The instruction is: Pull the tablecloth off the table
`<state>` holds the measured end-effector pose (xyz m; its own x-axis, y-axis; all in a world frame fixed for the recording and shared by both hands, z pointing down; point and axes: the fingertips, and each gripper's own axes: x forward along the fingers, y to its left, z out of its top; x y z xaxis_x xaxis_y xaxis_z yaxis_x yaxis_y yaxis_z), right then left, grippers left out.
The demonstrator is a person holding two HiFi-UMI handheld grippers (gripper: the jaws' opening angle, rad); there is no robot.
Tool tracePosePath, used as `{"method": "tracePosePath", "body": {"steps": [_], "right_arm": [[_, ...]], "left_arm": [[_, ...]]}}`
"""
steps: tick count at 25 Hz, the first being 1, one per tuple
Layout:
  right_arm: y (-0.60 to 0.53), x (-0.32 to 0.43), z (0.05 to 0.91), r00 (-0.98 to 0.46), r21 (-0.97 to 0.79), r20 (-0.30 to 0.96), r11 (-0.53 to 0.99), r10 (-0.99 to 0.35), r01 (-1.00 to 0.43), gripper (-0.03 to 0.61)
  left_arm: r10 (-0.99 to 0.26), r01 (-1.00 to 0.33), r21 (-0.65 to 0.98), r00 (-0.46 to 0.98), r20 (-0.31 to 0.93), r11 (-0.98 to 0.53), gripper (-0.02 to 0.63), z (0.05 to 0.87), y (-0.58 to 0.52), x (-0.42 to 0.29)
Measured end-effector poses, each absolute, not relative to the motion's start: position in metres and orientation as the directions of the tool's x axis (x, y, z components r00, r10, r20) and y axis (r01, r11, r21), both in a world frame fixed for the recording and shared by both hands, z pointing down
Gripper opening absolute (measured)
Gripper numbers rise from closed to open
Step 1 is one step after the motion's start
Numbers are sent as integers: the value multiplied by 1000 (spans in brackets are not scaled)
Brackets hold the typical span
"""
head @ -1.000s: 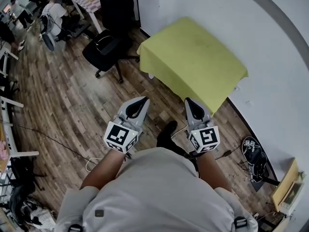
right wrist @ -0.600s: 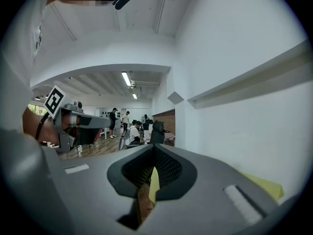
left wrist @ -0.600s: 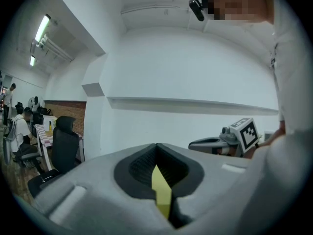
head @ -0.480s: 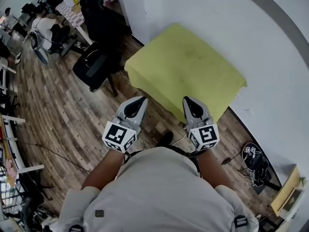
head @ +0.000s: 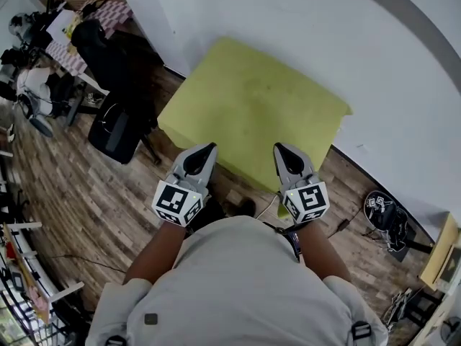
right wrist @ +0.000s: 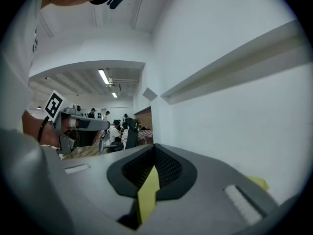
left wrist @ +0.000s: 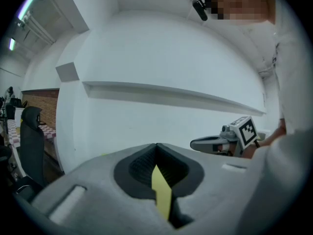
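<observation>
A yellow-green tablecloth covers a small table that stands against a white wall. My left gripper and right gripper are held side by side in front of my chest, with their tips over the cloth's near edge. Both are shut with nothing in them. In the left gripper view the left gripper shows closed jaws, with a sliver of cloth visible below through the slit, and the right gripper is off to the side. The right gripper view shows the same, with the right gripper over a cloth sliver.
A black office chair stands on the wooden floor left of the table. A dark bag and cables lie on the floor at the right, by the wall. Desks with seated people fill the far left.
The view has advanced toward the table: the cloth was ahead of the gripper tips before and now lies under them. Both grippers have stayed shut, side by side.
</observation>
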<state>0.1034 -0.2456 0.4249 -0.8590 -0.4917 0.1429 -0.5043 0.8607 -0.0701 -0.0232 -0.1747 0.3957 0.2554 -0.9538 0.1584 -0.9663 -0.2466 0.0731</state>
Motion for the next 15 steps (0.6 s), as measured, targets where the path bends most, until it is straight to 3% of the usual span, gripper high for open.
{"method": "tracePosePath", "body": {"steps": [6,15], "right_arm": [[-293,108,427,-761,-54,161,765,-628,-642,10],[-353,59,416,-624,-29,176,630,-761,-776,10]], "left_arm": [[-896,-908,83,418,149,-410,3,399,-252,-28],[-809,-822,82,569,149,-563,3,392,-333,-86]]}}
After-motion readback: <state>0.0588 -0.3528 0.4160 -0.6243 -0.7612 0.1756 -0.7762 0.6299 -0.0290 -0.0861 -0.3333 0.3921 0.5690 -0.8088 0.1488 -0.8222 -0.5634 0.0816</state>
